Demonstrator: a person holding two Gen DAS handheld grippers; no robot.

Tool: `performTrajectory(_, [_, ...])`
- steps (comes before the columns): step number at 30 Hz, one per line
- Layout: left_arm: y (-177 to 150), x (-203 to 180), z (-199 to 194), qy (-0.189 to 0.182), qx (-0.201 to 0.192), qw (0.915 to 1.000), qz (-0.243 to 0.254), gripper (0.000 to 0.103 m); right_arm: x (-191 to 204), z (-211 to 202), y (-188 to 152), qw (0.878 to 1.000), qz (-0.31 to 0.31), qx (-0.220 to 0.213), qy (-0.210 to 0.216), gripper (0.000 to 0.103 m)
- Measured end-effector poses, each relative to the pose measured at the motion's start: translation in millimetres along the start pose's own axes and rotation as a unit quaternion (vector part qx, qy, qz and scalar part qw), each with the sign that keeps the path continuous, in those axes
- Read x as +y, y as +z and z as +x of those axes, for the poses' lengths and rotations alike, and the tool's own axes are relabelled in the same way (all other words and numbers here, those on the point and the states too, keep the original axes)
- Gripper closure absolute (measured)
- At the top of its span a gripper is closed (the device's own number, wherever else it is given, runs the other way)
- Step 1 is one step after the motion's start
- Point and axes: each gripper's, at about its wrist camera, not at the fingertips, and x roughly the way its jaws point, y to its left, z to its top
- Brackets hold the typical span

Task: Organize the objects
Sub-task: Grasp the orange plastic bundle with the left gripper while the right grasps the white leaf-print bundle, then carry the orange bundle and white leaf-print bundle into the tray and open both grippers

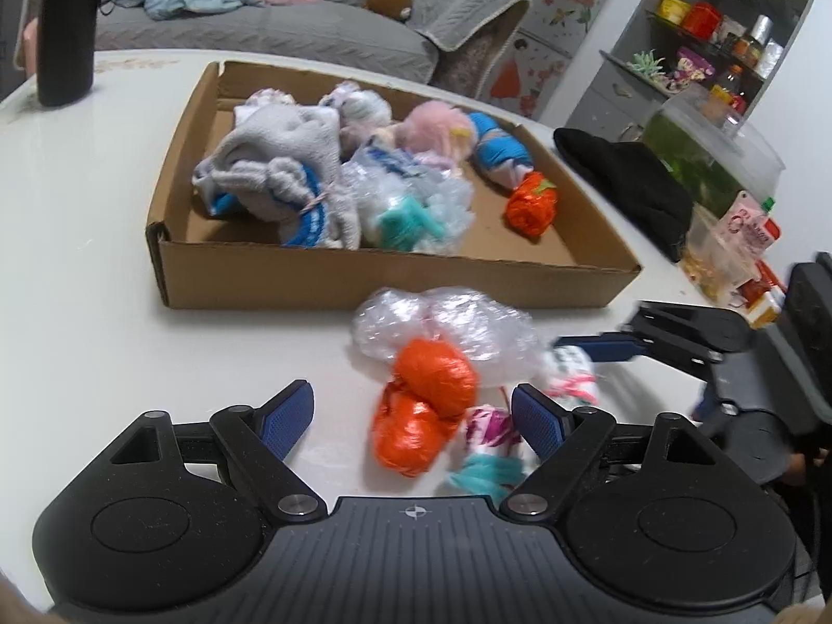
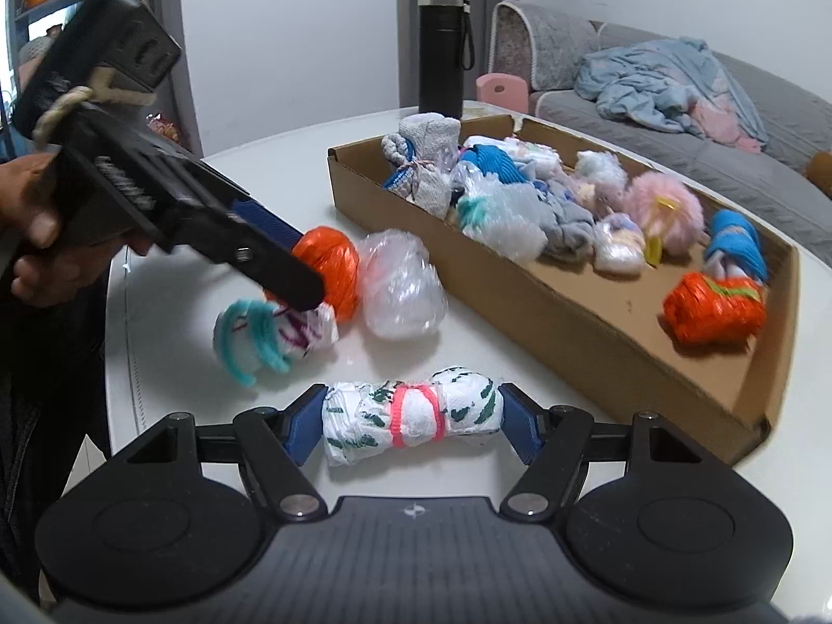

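Left gripper (image 1: pixel 413 418) agape, right gripper (image 2: pixel 411 424) clamped

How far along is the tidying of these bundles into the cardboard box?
Well underway. Done: the cardboard box already holds many bundles. In hand: the right gripper has the white and green roll between its jaws, pads at both ends. The left gripper is open over the orange bundle. Left on the table: that orange bundle, the clear bag and the teal-tied bundle.
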Motion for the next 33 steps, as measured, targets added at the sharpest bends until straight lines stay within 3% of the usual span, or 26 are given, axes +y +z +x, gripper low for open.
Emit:
performTrajectory(4, [2.8,1.2,-0.9,0.009,-0.003,1.0,0.002,0.024,3.9,-3.1,-1.9,1.0,0.003,0.001,-0.004,0.036])
performTrajectory(6, [2.2,1.3,-2.3,0.021,-0.002,0.9997,0.011,0.042,4.9,-4.9,-2.4,1.0,0.008,0.003,-0.007,0.036])
performTrajectory(8, [0.8,4.1,-4.9,0.02,-0.001,0.9997,0.01,0.05,3.6,-6.6,-3.3,1.0,0.013,0.001,-0.007,0.036])
performTrajectory(16, [-0.2,22.8,-11.7,0.012,-0.014,0.9992,-0.035,0.045,2.1,-8.4,-5.9,1.0,0.025,0.0,-0.008,0.036])
performTrajectory(22, [0.8,18.5,-13.9,0.07,-0.014,0.9974,0.005,0.047,3.6,-8.7,-6.4,0.999,0.031,-0.002,-0.01,0.036])
performTrajectory(26, [-4.1,9.8,-13.1,0.09,-0.015,0.9951,0.037,0.049,3.5,-8.1,-6.5,0.999,0.04,-0.002,-0.018,0.036])
performTrajectory(29, [-6.3,6.6,-11.3,0.096,-0.019,0.9938,0.053,0.062,2.4,-9.5,-6.0,0.998,0.051,0.0,-0.023,0.037])
performTrajectory(33, [-7.5,8.0,-14.1,0.092,-0.019,0.9939,0.058,0.064,2.3,-13.9,-7.4,0.998,0.054,0.002,-0.027,0.038])
